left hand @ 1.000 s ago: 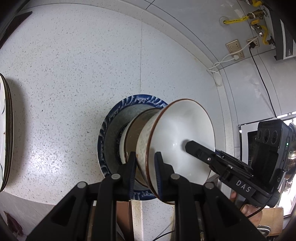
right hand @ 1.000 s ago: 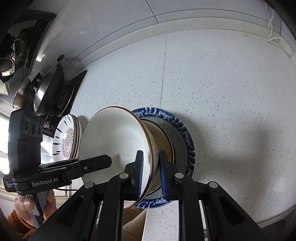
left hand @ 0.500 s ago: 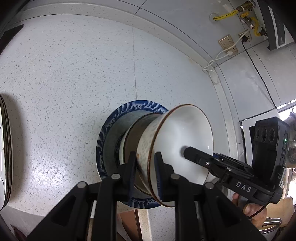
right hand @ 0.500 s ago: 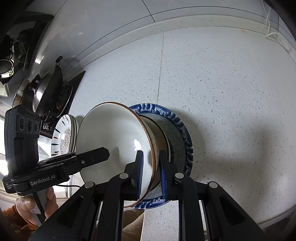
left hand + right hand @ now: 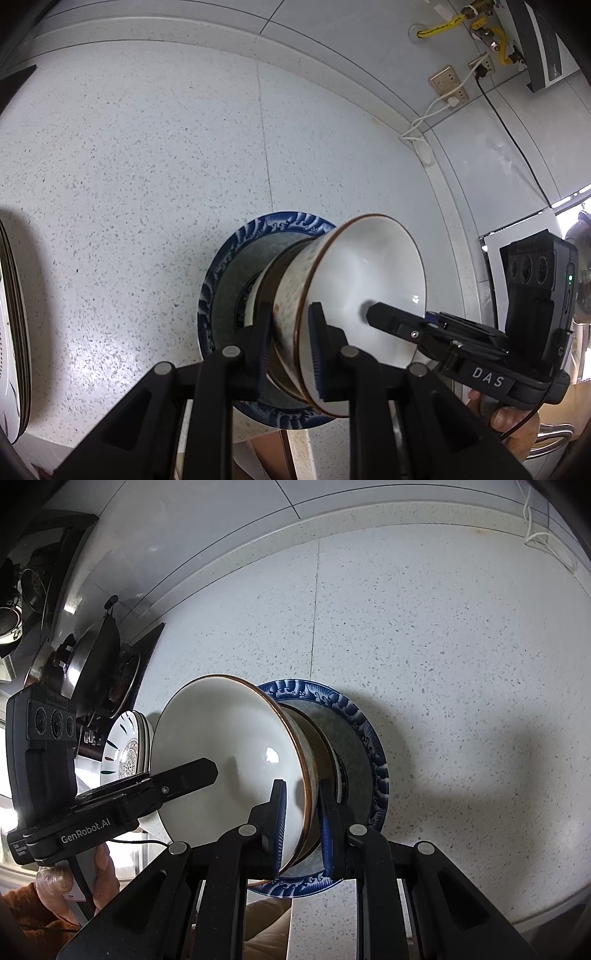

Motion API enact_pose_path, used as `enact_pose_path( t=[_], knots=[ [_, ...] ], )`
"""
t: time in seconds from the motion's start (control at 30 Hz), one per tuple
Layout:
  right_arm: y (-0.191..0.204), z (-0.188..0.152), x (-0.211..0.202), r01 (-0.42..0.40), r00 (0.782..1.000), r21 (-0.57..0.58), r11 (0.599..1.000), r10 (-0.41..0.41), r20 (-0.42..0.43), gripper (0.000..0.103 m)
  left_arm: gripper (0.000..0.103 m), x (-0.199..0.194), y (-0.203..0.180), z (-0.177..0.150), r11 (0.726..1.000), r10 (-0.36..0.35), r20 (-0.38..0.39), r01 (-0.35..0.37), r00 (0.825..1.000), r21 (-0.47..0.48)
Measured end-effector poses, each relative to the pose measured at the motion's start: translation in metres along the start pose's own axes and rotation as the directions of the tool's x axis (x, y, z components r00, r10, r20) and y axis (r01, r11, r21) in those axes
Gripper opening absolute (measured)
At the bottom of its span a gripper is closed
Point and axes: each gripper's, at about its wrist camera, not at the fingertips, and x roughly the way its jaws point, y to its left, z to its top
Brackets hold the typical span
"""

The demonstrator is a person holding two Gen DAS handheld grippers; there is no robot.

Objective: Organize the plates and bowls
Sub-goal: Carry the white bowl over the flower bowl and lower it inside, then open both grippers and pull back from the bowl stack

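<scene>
A white bowl with a brown rim (image 5: 369, 280) (image 5: 229, 753) sits on a brown-edged bowl (image 5: 271, 275) (image 5: 319, 749), stacked on a blue wave-pattern plate (image 5: 229, 273) (image 5: 365, 738) on the speckled counter. My left gripper (image 5: 290, 347) is shut on the near rim of the white bowl. My right gripper (image 5: 301, 819) is shut on the opposite rim of the same bowl. Each gripper shows in the other's view, the right one (image 5: 373, 314) and the left one (image 5: 212, 770) reaching into the bowl.
A stack of patterned plates (image 5: 127, 751) stands left of the bowls, its edge showing in the left wrist view (image 5: 14, 332). A wok and stove (image 5: 96, 657) lie beyond. Wall sockets and cables (image 5: 448, 83) are on the tiled wall. The counter's front edge is just below the plate.
Both grippers have kept their hold on the white bowl. The bowl stack and plate appear slightly lower and smaller in both views; the cameras have pulled back a little.
</scene>
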Motion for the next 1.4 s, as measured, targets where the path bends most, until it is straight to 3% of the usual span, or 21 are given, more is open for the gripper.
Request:
enact_pose_path(
  t=[1.03,1.4],
  knots=[
    [0.008,0.004,0.002,0.042,0.999,0.020,0.999,-0.041,-0.019,0.019,0.021,-0.001,-0.002,0.000,0.999,0.036,-0.011,-0.035,0.999,0.037],
    [0.019,0.014,0.006,0.067,0.995,-0.013,0.998,-0.068,-0.068,0.031,0.023,-0.011,-0.004,0.007,0.997,0.049,-0.010,-0.048,0.999,0.060]
  ],
)
